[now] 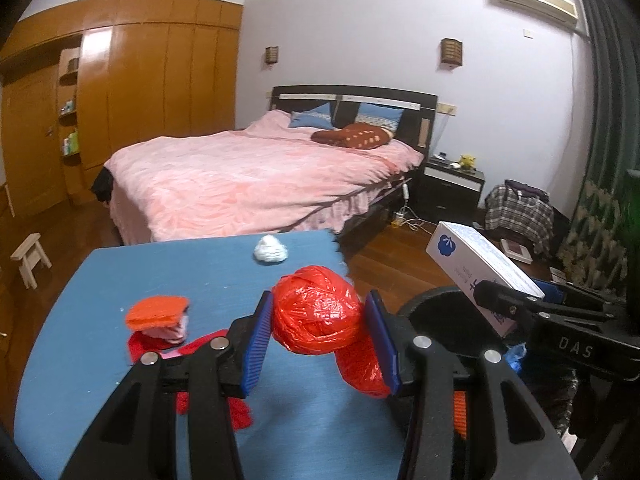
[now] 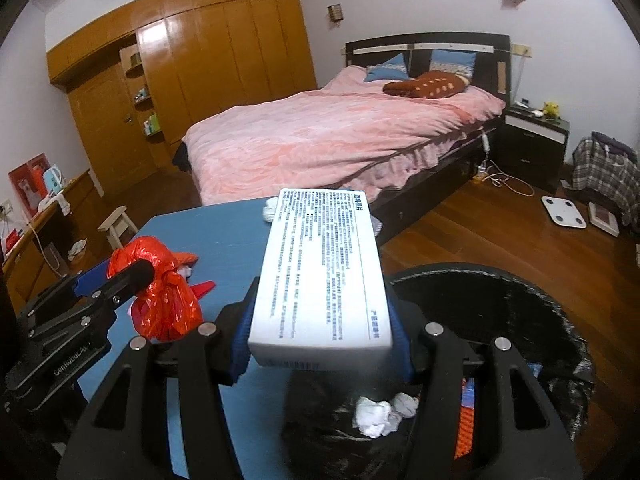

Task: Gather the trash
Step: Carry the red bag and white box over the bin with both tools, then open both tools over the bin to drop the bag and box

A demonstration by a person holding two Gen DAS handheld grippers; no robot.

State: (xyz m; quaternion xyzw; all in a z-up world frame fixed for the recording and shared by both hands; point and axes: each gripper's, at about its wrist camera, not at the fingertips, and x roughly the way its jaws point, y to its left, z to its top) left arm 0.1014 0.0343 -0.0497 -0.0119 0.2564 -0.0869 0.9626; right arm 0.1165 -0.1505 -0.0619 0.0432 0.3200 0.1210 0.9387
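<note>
Two grippers, both loaded, over the blue table (image 1: 120, 280) and black bin (image 2: 520, 304).

Right gripper (image 2: 320, 344) is pinching the white box (image 2: 320, 272) above the bin rim; left gripper (image 1: 320, 332) squeezes the red bag ball (image 1: 318, 312) at the table's 3 o'clock edge. White wad (image 1: 271, 250) sits at 12 o'clock.

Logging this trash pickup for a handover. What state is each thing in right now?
left tool: shut on red plastic bag.
red plastic bag: crumpled, held above the blue table.
right tool: shut on white box.
white box: closed, held above the bin's rim.
trash bin: open, lined in black, paper wads inside.
white paper wad: lying on the table.
</note>
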